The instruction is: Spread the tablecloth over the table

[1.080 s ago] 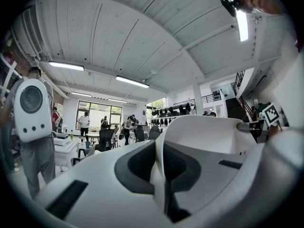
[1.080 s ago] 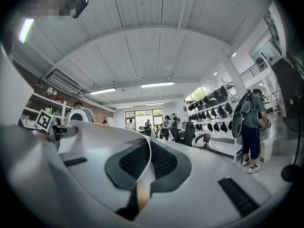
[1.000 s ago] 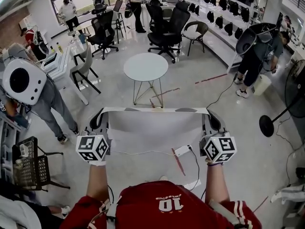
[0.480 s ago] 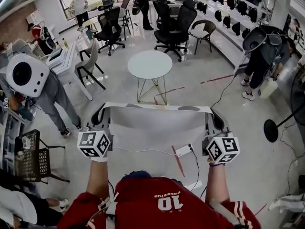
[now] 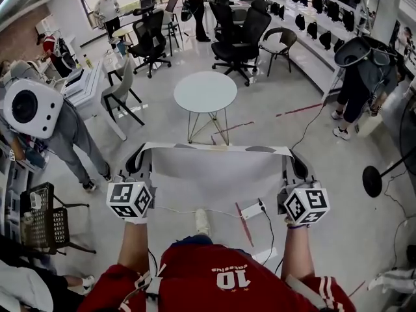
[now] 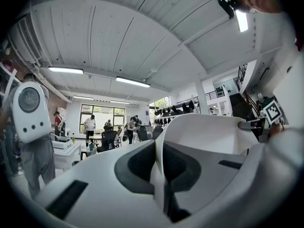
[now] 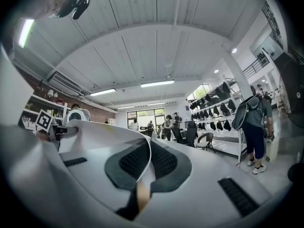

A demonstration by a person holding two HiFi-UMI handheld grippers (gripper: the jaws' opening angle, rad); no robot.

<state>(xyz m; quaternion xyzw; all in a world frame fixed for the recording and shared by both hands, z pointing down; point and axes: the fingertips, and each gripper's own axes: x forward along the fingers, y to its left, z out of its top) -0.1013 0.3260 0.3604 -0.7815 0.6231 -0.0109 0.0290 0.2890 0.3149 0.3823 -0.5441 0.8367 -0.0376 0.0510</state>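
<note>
A white tablecloth (image 5: pixel 214 177) hangs stretched between my two grippers in front of me, its top edge level. My left gripper (image 5: pixel 138 162) is shut on its upper left corner, and the cloth (image 6: pixel 209 132) runs out from between the pinched pads. My right gripper (image 5: pixel 294 164) is shut on the upper right corner, with the cloth edge (image 7: pixel 109 137) pinched between its pads. A small round white table (image 5: pixel 205 91) on thin metal legs stands on the floor a short way beyond the cloth.
Black office chairs (image 5: pixel 237 34) stand behind the round table. A person with a white backpack (image 5: pixel 32 109) is at the left near a desk (image 5: pixel 88 83). Another person (image 5: pixel 356 77) bends at the right. A power strip (image 5: pixel 253 208) and cables lie on the floor. A black wire basket (image 5: pixel 40 220) sits lower left.
The round table now appears slightly lower and nearer in the head view. A shoe has come into view below the cloth. Both grippers keep their hold on the cloth.
</note>
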